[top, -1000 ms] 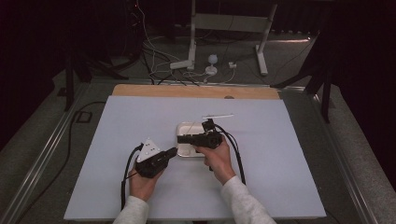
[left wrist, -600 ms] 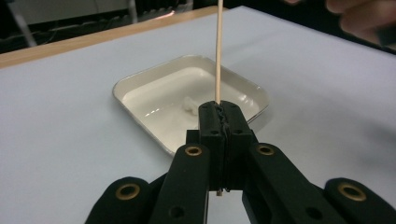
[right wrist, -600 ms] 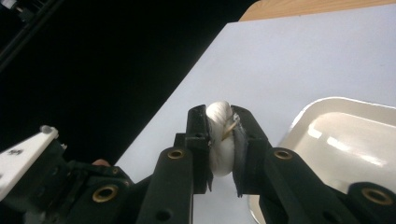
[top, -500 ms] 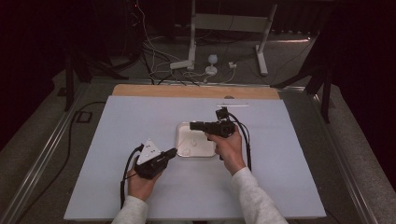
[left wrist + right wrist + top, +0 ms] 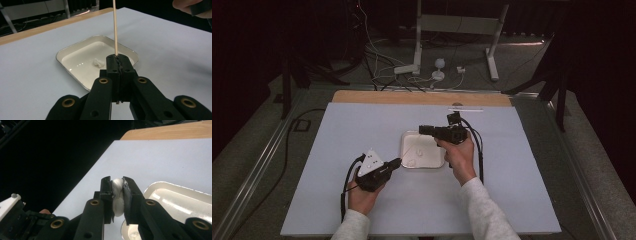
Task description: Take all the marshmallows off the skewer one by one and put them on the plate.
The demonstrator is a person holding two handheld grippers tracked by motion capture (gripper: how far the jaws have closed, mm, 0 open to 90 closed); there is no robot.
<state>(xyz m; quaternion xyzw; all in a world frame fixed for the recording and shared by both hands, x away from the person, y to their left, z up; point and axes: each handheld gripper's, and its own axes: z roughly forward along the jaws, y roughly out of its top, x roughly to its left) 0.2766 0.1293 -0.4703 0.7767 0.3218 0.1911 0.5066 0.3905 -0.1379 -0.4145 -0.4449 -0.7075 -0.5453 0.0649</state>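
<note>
High view: tray (image 5: 408,161) mid-desk (image 5: 332,150); left hand-held gripper (image 5: 396,162) at its near-left rim, right hand-held gripper (image 5: 424,129) raised over its far edge.
Left gripper view: jaws clamped on upright wooden skewer (image 5: 115,27); one marshmallow piece (image 5: 98,62) lies in tray.
Right gripper view: jaws squeezing a white marshmallow (image 5: 117,197) above tray rim.
Risk: off-centre threading could split the soft marshmallow, or the thin skewer could pivot in its grip.
</note>
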